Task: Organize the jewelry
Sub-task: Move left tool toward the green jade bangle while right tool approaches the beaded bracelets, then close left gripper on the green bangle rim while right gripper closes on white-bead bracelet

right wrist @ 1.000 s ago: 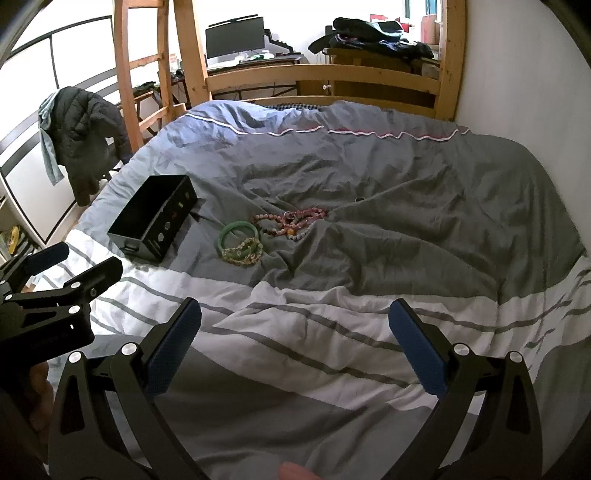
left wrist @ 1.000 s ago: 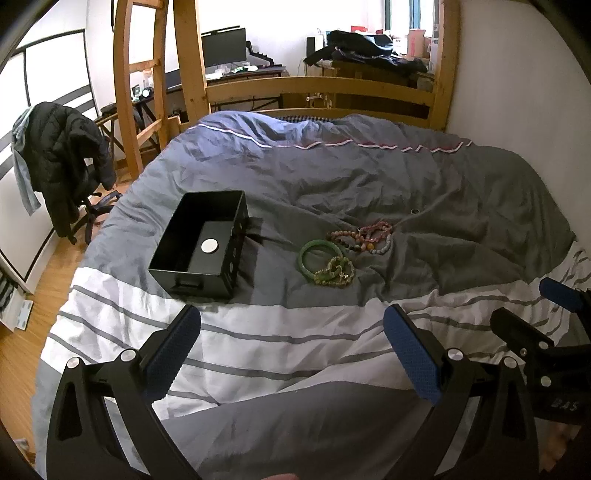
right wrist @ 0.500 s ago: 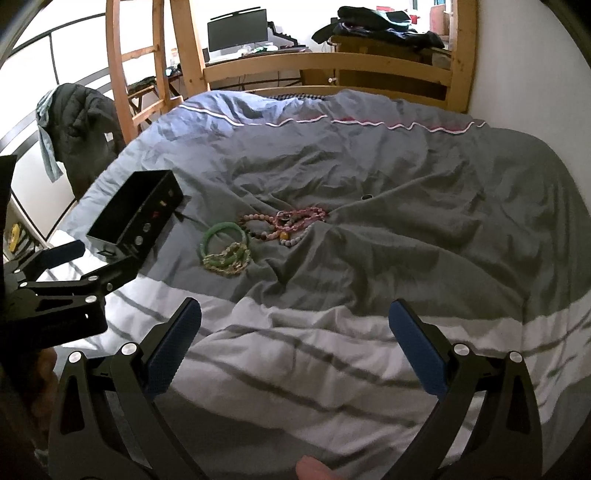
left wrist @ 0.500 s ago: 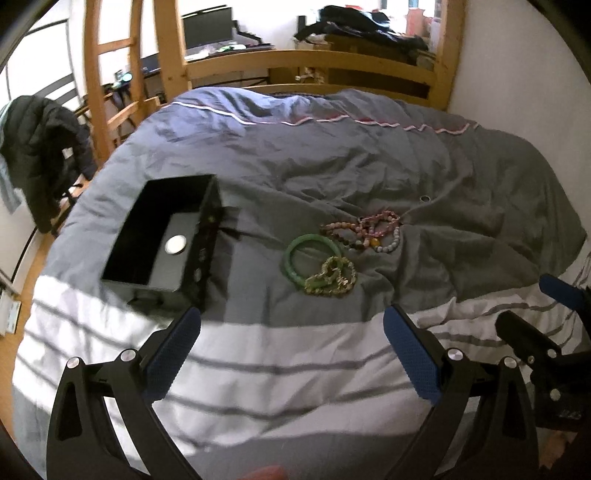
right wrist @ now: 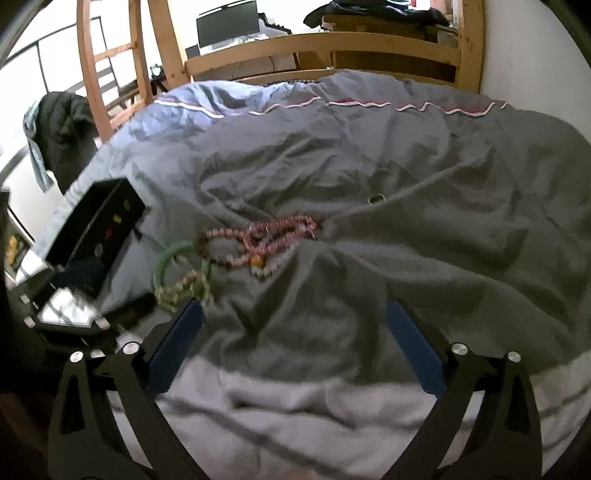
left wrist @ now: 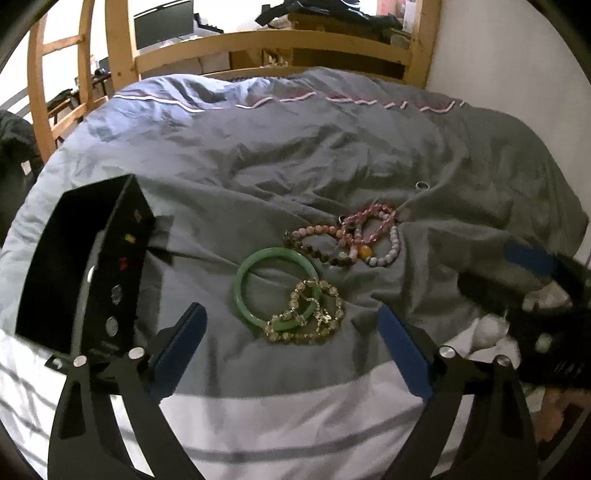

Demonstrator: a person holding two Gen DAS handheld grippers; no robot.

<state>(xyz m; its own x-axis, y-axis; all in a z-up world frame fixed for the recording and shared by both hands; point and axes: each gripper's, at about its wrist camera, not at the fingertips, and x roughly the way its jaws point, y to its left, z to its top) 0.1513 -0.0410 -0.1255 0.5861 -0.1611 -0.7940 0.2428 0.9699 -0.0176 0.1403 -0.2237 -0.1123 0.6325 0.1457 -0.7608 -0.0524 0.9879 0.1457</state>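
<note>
**A:** Nearest the lens, we held our left gripper (left wrist: 291, 345) with its blue-padded fingers (left wrist: 181, 341) spread wide and nothing between them, low over the grey-and-white striped duvet (left wrist: 295, 417). Just beyond the tips lay the smooth green bangle (left wrist: 258, 273), flat on the cloth.

**B:** And our right gripper (right wrist: 295, 339) was just as wide apart and just as empty, though that view was blurred. In the left camera we saw it at the right edge, close to the bedding.

**A:** A pale yellow-green beaded bracelet (left wrist: 314, 317) lay across the bangle's near rim, touching it. Beyond those two we saw a tangle of pink, brown and white beaded bracelets (left wrist: 354, 236), one bead amber.

**B:** To the left stood the open black rectangular box (left wrist: 122, 266), with small coloured spots on its side wall, near the bangle but apart from it. Nothing from the pile was in it that we could make out.

**A:** Farther up the duvet sat a small metal ring (left wrist: 422, 185), apart from the beads.

**B:** Behind everything we saw the light wooden bed frame (right wrist: 317, 46) and a dark computer monitor (right wrist: 227, 22).
</note>
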